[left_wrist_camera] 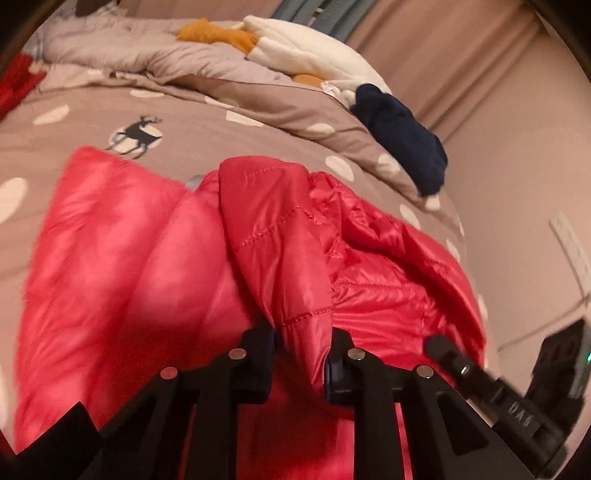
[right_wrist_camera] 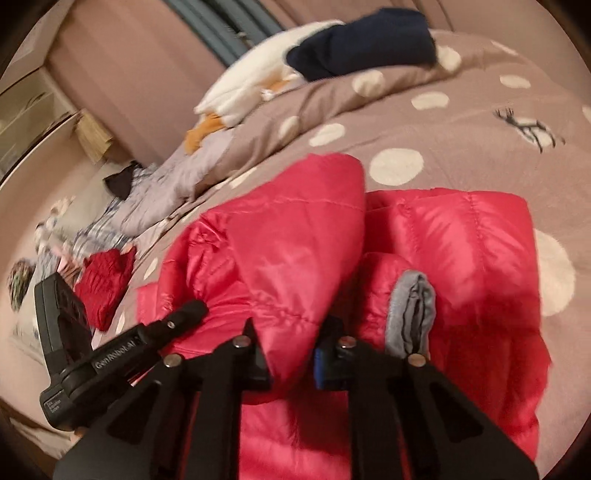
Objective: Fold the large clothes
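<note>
Red quilted down jacket [left_wrist_camera: 280,236] on the bed: left tongs [left_wrist_camera: 301,363] and right tongs [right_wrist_camera: 291,354] each clamp a fold; slick fabric may slip free.

It was a bedroom in somebody's home, no doubt about it. A bed filled both views, spread with a taupe duvet [left_wrist_camera: 229,140] printed with white dots and a little deer [left_wrist_camera: 138,134]. Clothes lay heaped along its far edge: a white fleece [left_wrist_camera: 306,48], a navy garment [right_wrist_camera: 362,40], something mustard [left_wrist_camera: 218,35] (too crumpled to name). Pinkish curtains [left_wrist_camera: 461,55] hung behind, and a shelf unit [right_wrist_camera: 26,107] stood at the wall.
</note>
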`<state>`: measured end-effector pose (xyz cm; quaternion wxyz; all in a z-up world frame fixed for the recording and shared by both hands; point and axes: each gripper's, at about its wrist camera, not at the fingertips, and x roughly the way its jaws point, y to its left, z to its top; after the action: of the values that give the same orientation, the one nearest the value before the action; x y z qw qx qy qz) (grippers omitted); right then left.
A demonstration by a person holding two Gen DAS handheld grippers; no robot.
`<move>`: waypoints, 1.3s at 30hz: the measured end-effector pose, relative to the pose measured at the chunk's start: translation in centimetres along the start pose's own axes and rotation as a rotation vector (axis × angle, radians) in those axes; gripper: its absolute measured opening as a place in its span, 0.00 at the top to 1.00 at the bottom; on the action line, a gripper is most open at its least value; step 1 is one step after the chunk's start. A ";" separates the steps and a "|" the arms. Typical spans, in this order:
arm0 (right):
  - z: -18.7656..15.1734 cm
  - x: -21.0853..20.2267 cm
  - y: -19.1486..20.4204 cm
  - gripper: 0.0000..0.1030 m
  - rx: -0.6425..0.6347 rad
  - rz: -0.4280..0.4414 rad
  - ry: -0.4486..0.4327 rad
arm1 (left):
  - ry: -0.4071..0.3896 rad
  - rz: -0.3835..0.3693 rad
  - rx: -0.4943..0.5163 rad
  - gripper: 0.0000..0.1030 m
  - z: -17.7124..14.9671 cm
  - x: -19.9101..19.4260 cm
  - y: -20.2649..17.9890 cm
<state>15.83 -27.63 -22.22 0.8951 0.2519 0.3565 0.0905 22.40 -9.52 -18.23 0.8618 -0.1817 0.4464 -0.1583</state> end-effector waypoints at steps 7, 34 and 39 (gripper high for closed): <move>-6.4 -3.5 0.4 0.82 -0.154 0.023 0.040 | -0.059 0.149 0.061 0.80 -5.5 -6.0 1.5; -9.5 -1.3 -4.0 0.00 -0.137 -0.394 -0.073 | -0.125 0.395 0.145 0.01 -8.5 -2.7 4.7; -9.8 -2.4 -3.8 0.00 -0.128 -0.370 -0.072 | -0.122 0.395 0.141 0.01 -8.9 -4.0 4.3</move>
<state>7.34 -27.95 -28.82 0.9228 0.1279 0.3579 -0.0625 13.32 -5.56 -22.08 0.9120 -0.0390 0.4083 -0.0060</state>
